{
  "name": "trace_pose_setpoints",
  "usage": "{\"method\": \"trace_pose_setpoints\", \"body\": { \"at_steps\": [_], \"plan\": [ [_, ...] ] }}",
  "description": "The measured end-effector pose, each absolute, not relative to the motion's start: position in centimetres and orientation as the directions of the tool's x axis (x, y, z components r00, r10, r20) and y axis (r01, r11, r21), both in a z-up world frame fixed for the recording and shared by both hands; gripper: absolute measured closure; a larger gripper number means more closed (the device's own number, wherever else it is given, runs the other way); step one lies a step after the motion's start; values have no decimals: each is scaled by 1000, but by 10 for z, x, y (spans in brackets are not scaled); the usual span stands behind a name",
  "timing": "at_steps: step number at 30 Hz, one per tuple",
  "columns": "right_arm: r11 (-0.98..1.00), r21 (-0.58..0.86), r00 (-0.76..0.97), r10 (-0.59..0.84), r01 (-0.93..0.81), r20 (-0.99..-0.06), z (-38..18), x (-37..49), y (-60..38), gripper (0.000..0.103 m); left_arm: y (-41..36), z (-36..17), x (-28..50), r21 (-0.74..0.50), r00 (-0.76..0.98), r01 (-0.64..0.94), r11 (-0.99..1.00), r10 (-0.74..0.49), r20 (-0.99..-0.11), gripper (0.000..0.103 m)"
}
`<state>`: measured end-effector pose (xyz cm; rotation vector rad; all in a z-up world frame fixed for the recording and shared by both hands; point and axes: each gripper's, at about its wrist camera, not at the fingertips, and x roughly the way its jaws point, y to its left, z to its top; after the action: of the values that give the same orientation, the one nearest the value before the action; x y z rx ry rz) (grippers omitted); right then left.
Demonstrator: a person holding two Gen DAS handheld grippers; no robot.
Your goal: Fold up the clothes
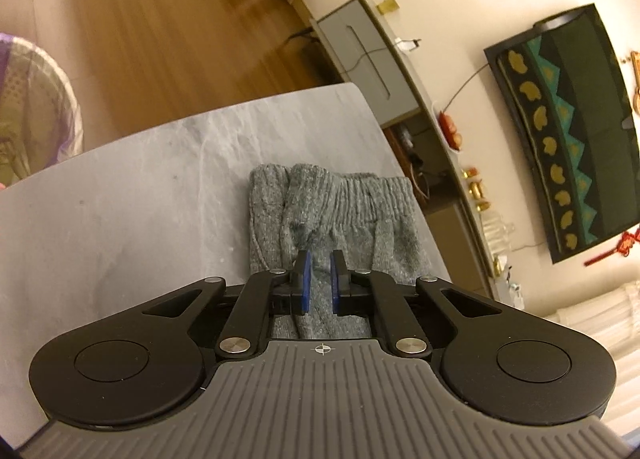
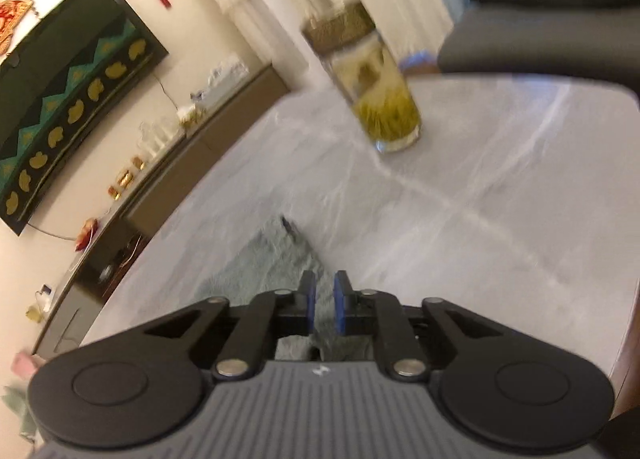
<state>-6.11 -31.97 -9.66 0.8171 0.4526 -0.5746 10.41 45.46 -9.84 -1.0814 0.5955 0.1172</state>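
the right wrist view is smeared by blur, so the grey knit garment (image 2: 264, 259) shows only as a fuzzy wedge on the marble-patterned table (image 2: 500, 199), its near part hidden under the right gripper (image 2: 324, 307). that gripper's blue-padded fingers stand a little apart; whether they pinch cloth cannot be told. the left gripper (image 1: 320, 283) hovers over the garment (image 1: 360, 219), fingers narrowly parted over a raised fold, contact unclear. beyond the garment stands a glass tumbler (image 2: 376, 91) with yellow-green contents.
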Motion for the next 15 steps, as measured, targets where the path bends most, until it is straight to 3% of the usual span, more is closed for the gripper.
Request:
{"method": "trace_pose_setpoints", "body": {
  "at_steps": [4,7,8,10,11,12,15],
  "plan": [
    [651,493,781,-260,577,-568,-86,-47,-288,72,453,-100,112,-789,826,-376,485,-211,-523,68],
    [764,474,808,-102,437,-580,-84,-25,-244,66,447,-96,121,-772,817,-382,508,-205,-539,65],
    [814,445,808,-51,374,-587,-84,-16,-224,64,445,-94,124,-762,815,-378,525,-202,-543,66],
    [906,356,796,37,228,-604,-83,2,-177,60,441,-94,130,-745,809,-369,556,-202,-552,80],
    [944,296,784,73,145,-616,-81,11,-151,57,440,-94,132,-731,802,-373,571,-198,-564,95],
    [970,235,769,107,57,-630,-80,20,-124,56,439,-94,134,-718,795,-377,585,-194,-575,100],
    [974,75,721,209,-214,-660,-75,45,-46,42,446,-102,134,-717,782,-407,566,-190,-594,101]
  ]
}}
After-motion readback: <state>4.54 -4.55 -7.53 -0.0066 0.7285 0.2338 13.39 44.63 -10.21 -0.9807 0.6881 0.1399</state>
